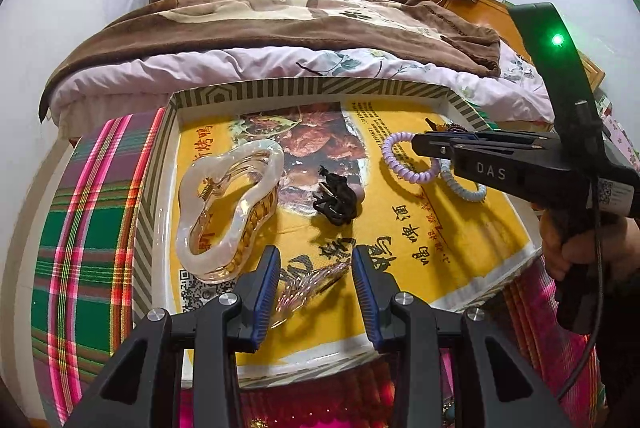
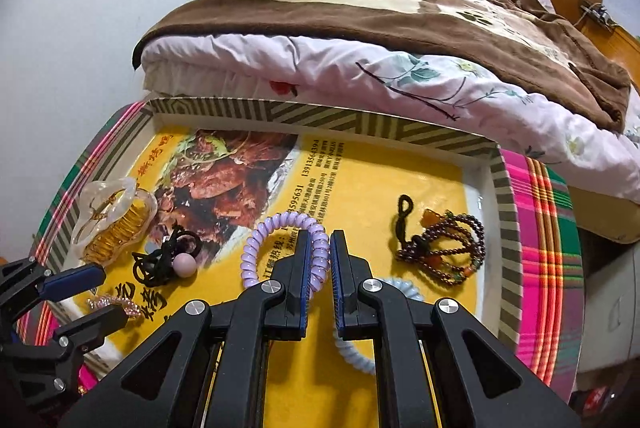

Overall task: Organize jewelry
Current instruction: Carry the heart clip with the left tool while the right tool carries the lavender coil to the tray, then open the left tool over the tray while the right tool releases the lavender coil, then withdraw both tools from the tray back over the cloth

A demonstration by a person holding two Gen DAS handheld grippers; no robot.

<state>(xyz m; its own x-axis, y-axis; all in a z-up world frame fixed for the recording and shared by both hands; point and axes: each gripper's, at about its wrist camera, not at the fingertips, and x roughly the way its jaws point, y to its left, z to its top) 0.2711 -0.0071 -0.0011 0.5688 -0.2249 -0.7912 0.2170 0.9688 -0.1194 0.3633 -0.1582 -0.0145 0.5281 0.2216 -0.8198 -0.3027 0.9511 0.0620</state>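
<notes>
Left tongs (image 1: 314, 282) stand spread, empty, straddling a small pink sparkly hair clip (image 1: 310, 286) lying on the yellow paper in the tray (image 2: 510, 211). The clip's long axis runs slantwise between the pads, so the left hand is plainly the nearer one for it. Right tongs (image 2: 318, 270) are pinched on the near arc of the purple coil hair tie (image 2: 256, 252). A blue coil tie (image 2: 404, 288) lies just beside it. Further off: black hair tie with pink bead (image 2: 168, 260), clear claw clip (image 1: 228, 205), beaded bracelet (image 2: 448, 248). The bed (image 2: 360, 67) lies beyond the tray.
</notes>
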